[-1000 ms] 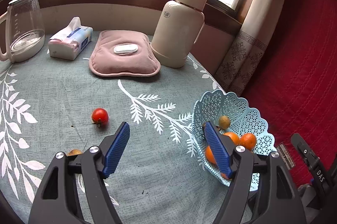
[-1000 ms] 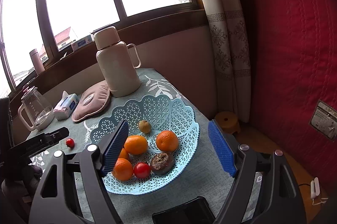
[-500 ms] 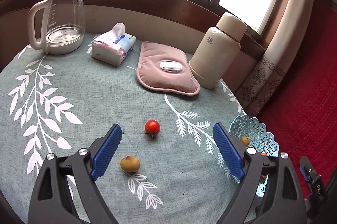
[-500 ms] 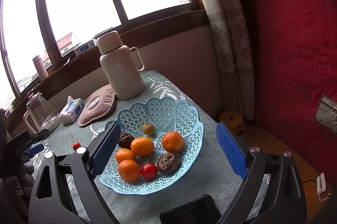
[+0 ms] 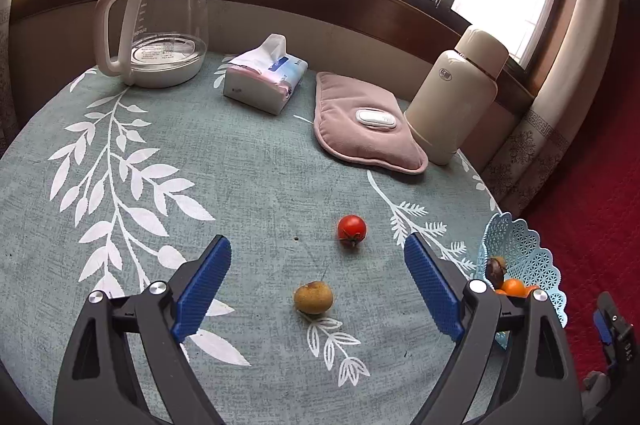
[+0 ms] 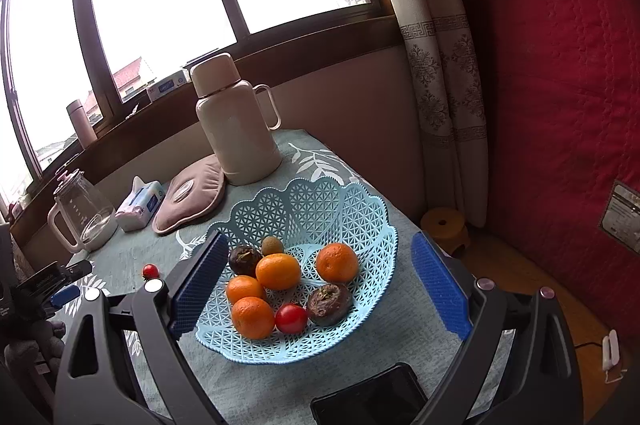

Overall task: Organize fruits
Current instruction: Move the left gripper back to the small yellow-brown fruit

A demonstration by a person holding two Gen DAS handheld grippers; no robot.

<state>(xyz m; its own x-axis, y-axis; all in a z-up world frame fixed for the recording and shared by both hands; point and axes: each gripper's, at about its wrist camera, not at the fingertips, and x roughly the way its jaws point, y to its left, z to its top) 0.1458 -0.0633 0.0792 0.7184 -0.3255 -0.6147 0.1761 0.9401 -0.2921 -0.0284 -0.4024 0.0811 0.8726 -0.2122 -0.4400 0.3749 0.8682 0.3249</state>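
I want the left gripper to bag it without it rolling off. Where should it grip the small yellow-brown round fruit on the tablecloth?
Probably across the widest middle of the small yellow-brown round fruit, coming from above: it lies alone, and the open left gripper already frames it.

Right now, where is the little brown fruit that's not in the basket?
In the left wrist view the brown fruit lies on the tablecloth between the open left gripper's fingers, just nearer than the tomato, left of the basket.
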